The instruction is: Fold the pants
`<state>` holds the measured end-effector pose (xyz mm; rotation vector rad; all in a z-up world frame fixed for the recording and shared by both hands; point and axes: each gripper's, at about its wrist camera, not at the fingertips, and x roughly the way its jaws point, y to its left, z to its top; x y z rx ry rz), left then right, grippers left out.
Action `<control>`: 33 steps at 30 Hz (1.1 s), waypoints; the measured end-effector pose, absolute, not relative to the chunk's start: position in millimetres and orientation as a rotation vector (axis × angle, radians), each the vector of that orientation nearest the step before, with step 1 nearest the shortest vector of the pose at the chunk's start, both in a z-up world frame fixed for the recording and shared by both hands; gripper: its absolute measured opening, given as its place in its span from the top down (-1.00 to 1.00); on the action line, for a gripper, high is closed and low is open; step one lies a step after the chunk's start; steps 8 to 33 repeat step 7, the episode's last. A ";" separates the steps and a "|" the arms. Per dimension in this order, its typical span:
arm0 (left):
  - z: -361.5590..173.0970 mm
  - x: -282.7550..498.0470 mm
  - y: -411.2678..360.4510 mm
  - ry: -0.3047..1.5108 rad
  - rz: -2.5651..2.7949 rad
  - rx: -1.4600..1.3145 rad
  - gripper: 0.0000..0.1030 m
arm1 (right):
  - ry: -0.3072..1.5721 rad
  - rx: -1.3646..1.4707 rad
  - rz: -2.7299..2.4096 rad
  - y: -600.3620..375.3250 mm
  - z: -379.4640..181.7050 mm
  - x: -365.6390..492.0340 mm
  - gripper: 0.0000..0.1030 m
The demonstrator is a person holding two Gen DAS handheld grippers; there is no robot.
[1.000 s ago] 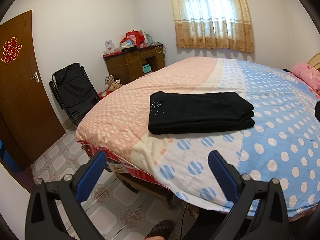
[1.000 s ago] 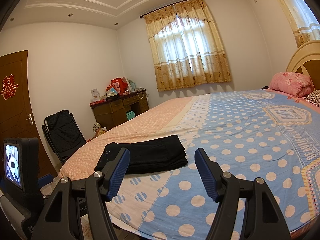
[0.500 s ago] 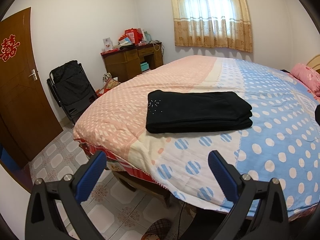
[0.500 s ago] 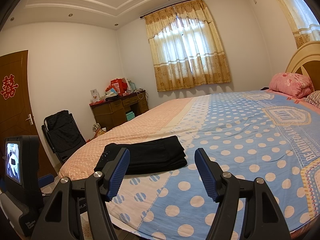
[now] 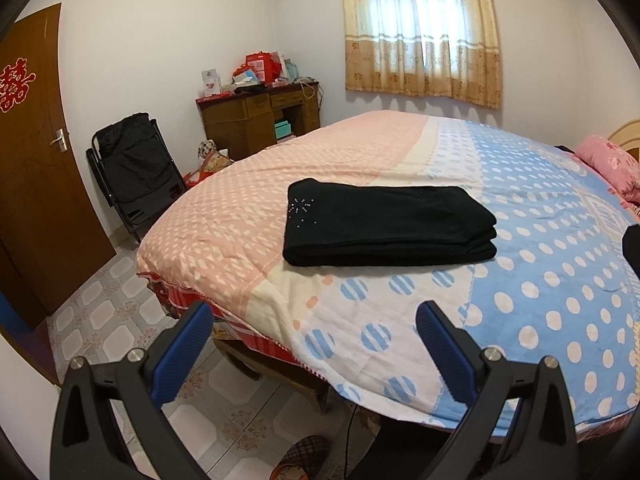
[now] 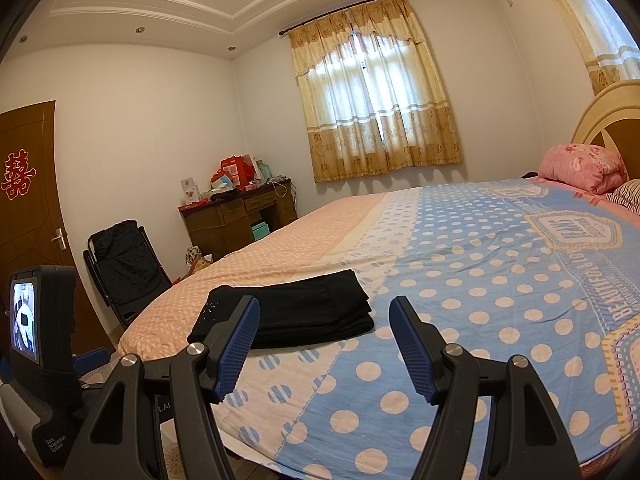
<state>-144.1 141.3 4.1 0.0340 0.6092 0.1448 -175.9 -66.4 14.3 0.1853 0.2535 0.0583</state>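
Observation:
The black pants [image 5: 384,224] lie folded in a neat flat stack on the dotted bedspread [image 5: 540,280], with a small sparkly motif at their left end. They also show in the right wrist view [image 6: 296,312]. My left gripper [image 5: 314,316] is open and empty, held back from the bed's near edge above the tiled floor. My right gripper [image 6: 324,312] is open and empty, above the bed's near edge, short of the pants. Neither gripper touches the pants.
A pink pillow [image 6: 580,166] and the headboard [image 6: 604,120] are at the far right. A folding black chair [image 5: 132,168], a wooden desk [image 5: 256,120] with clutter and a brown door [image 5: 32,160] stand left. The left gripper's body with its screen [image 6: 28,320] sits at the right view's left edge.
The left gripper has drifted slightly, so the pants sit a little lower and more to the left in its view. The right gripper has barely moved. Both stay open and empty.

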 end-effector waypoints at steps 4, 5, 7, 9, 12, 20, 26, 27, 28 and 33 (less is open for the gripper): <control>4.3 -143.4 140.7 0.611 0.145 0.032 -1.00 | 0.254 0.187 0.056 -66.3 13.6 -176.3 -0.34; 4.3 -142.9 140.7 0.613 0.145 0.030 -1.00 | 0.253 0.188 0.056 -66.8 13.2 -176.9 -0.34; 4.3 -142.1 141.8 0.615 0.145 0.024 -1.00 | 0.254 0.187 0.056 -66.6 13.5 -176.4 -0.34; 4.3 -142.1 141.8 0.615 0.145 0.024 -1.00 | 0.254 0.187 0.056 -66.6 13.5 -176.4 -0.34; 4.3 -142.1 141.8 0.615 0.145 0.024 -1.00 | 0.254 0.187 0.056 -66.6 13.5 -176.4 -0.34; 4.3 -142.1 141.8 0.615 0.145 0.024 -1.00 | 0.254 0.187 0.056 -66.6 13.5 -176.4 -0.34; 4.3 -142.1 141.8 0.615 0.145 0.024 -1.00 | 0.254 0.187 0.056 -66.6 13.5 -176.4 -0.34; 4.3 -142.1 141.8 0.615 0.145 0.024 -1.00 | 0.254 0.187 0.056 -66.6 13.5 -176.4 -0.34; 4.3 -142.1 141.8 0.615 0.145 0.024 -1.00 | 0.254 0.187 0.056 -66.6 13.5 -176.4 -0.34; 4.3 -142.1 141.8 0.615 0.145 0.024 -1.00 | 0.254 0.187 0.056 -66.6 13.5 -176.4 -0.34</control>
